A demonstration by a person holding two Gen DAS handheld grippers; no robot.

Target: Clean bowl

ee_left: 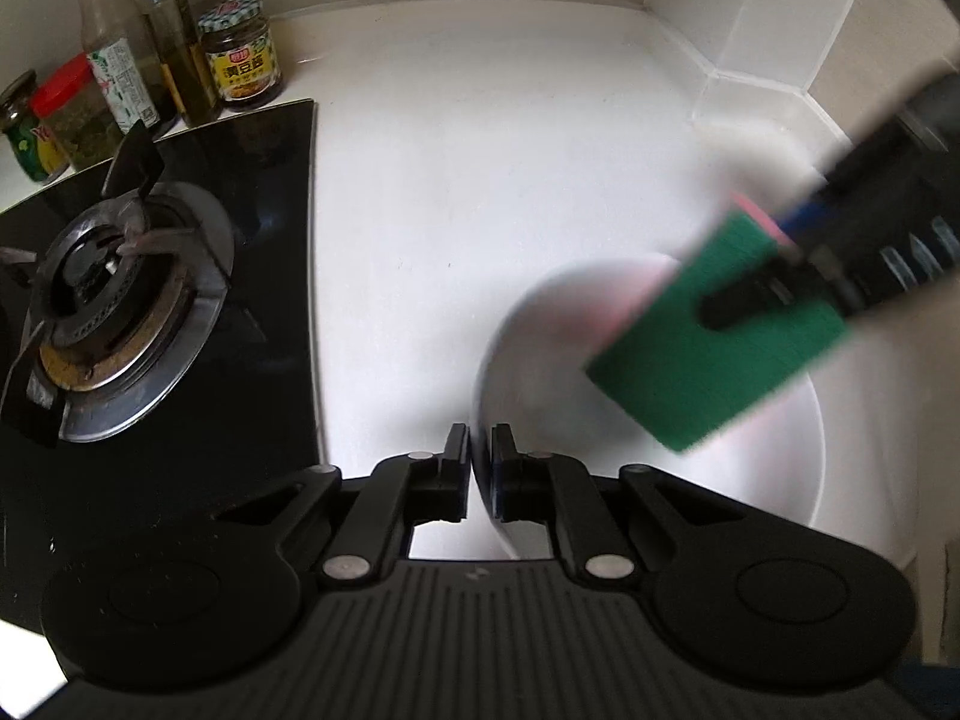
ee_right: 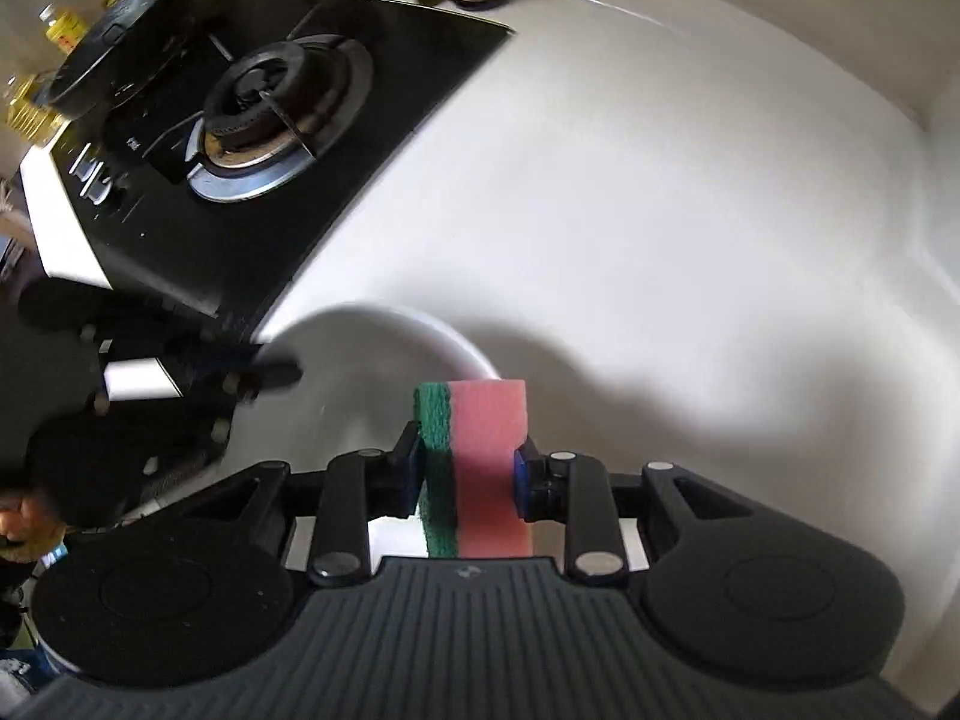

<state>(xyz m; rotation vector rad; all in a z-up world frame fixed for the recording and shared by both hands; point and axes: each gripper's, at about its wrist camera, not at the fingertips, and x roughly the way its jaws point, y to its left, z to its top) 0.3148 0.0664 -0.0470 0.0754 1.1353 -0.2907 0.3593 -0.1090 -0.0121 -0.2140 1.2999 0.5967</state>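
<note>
A white bowl (ee_left: 750, 456) sits on the white counter, tilted, its rim pinched between the jaws of my left gripper (ee_left: 479, 456). My right gripper (ee_right: 465, 468) is shut on a sponge (ee_right: 489, 450) with a pink body and a green scouring face. In the left wrist view the sponge (ee_left: 714, 360) hovers over the bowl's inside with its green face up, blurred by motion, and the right gripper (ee_left: 798, 264) comes in from the right. In the right wrist view the bowl (ee_right: 384, 384) lies just ahead of the sponge and the left gripper (ee_right: 264, 369) holds its left rim.
A black gas hob with a burner (ee_left: 114, 300) lies left of the bowl. Jars and sauce bottles (ee_left: 240, 51) stand along the back wall. A tiled corner (ee_left: 750, 30) rises at the back right. The white counter (ee_left: 480, 180) stretches behind the bowl.
</note>
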